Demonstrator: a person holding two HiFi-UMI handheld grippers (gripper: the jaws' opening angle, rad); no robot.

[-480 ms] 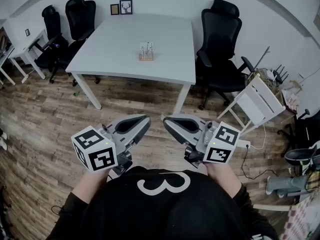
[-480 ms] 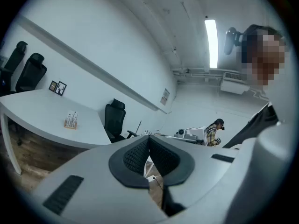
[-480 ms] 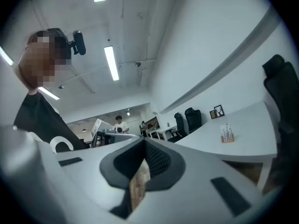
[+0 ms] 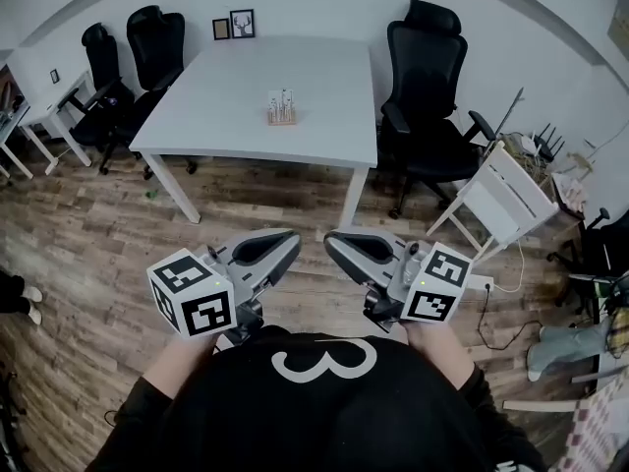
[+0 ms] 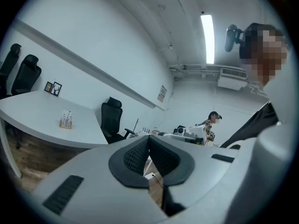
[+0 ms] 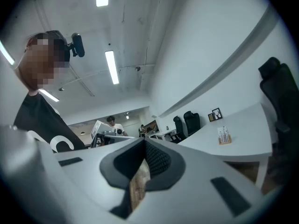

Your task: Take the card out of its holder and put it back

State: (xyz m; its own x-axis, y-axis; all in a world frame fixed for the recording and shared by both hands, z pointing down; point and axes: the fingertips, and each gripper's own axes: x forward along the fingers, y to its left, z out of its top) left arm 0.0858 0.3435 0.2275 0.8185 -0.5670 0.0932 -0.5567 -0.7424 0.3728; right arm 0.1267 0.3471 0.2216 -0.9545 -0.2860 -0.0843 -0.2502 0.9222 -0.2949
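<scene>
A small wooden holder [image 4: 281, 117] with white cards [image 4: 280, 99] upright in it stands near the middle of the white table [image 4: 226, 116]. It also shows in the left gripper view as the holder [image 5: 66, 124] and in the right gripper view as the holder [image 6: 224, 140]. Both grippers are held close to my chest, far from the table. My left gripper [image 4: 292, 240] is shut with nothing in it, its pads [image 5: 138, 154] touching. My right gripper [image 4: 331, 240] is shut and empty too, pads [image 6: 156, 160] together at the tips.
Black office chairs stand around the table: one [image 4: 428, 87] at the right side, two [image 4: 147, 42] at the back left. Two small picture frames [image 4: 232, 26] sit at the table's far edge. A white folding chair [image 4: 503, 200] leans at the right. Wooden floor [image 4: 88, 254] lies between me and the table.
The head view has shifted slightly, so the table and holder sit a little higher in the picture. Both grippers stay shut in the same place by my chest.
</scene>
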